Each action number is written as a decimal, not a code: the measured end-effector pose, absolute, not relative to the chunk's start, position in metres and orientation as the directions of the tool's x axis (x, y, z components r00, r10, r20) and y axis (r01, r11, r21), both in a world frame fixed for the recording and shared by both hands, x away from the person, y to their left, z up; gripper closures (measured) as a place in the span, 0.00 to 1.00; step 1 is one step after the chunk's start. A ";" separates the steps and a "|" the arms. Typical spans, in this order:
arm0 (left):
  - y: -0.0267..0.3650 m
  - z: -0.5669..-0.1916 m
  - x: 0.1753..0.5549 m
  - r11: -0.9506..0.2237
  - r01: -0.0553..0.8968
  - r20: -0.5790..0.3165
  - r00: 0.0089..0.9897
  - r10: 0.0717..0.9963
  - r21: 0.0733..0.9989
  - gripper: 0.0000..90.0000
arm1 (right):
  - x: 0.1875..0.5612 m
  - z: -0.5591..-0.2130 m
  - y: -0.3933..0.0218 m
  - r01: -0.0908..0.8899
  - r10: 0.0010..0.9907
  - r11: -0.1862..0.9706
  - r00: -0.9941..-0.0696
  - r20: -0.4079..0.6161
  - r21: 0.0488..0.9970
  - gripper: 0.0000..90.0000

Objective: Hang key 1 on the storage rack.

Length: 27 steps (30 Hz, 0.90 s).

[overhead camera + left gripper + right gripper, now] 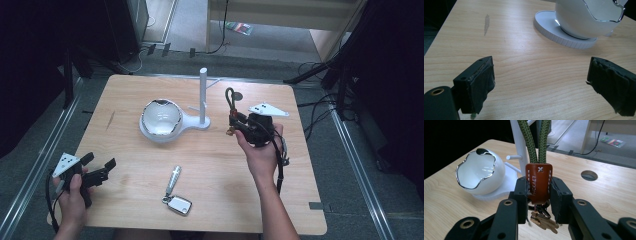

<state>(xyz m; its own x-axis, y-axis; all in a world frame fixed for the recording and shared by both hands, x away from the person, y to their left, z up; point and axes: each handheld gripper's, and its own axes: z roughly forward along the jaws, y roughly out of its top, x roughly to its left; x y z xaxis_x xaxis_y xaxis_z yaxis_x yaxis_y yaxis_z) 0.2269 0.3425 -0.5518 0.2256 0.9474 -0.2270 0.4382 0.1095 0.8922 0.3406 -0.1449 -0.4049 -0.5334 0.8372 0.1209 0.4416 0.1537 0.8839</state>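
My right gripper (539, 191) is shut on the brown leather tab (538, 182) of a keychain. Its green rope loop (535, 141) stands upright above the jaws, and small brass keys (544, 221) dangle below. In the high view that right gripper (235, 122) hangs above the table just right of the white stand's post (203, 95), with the rope loop (229, 97) sticking up. The left gripper (100, 167) rests open at the table's near left corner. Its padded fingers (477, 83) are wide apart with bare wood between them, pointing toward the white bowl (586, 17).
A white egg-shaped bowl (161, 119) with a chrome rim sits on the stand's round base (150, 134). The post carries short pegs (512, 157). A car key fob with a metal strap (176, 197) lies near the front edge. A round hole (589, 175) is in the table (150, 175).
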 end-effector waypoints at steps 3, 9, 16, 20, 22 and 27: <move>0.343 -0.552 0.227 0.110 0.438 -0.227 0.225 0.947 0.892 0.09 | 0.347 -0.406 -0.141 0.435 0.834 0.146 -0.537 0.126 0.889 0.78; 0.343 -0.552 0.227 0.111 0.438 -0.229 0.226 0.947 0.892 0.09 | 0.359 -0.407 -0.137 0.441 0.824 0.112 -0.542 0.164 0.890 0.78; 0.343 -0.552 0.227 0.113 0.437 -0.229 0.225 0.947 0.893 0.09 | 0.372 -0.408 -0.133 0.452 0.819 0.088 -0.540 0.194 0.887 0.78; 0.343 -0.552 0.227 0.113 0.437 -0.230 0.225 0.947 0.892 0.09 | 0.380 -0.407 -0.133 0.459 0.817 0.075 -0.537 0.209 0.886 0.78; 0.343 -0.552 0.227 0.113 0.436 -0.230 0.225 0.947 0.893 0.09 | 0.383 -0.408 -0.132 0.463 0.817 0.070 -0.535 0.216 0.883 0.78; 0.343 -0.552 0.227 0.113 0.437 -0.230 0.225 0.947 0.892 0.09 | 0.392 -0.411 -0.132 0.482 0.812 0.055 -0.531 0.242 0.874 0.78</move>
<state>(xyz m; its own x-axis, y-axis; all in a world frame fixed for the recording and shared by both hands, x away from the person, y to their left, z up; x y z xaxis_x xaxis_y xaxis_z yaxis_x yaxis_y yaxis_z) 0.2269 0.3429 -0.5518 0.2251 0.9468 -0.2301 0.4367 0.1130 0.8925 0.3924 -0.1316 -0.4109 -0.5314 0.8117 0.2422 0.4824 0.0549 0.8743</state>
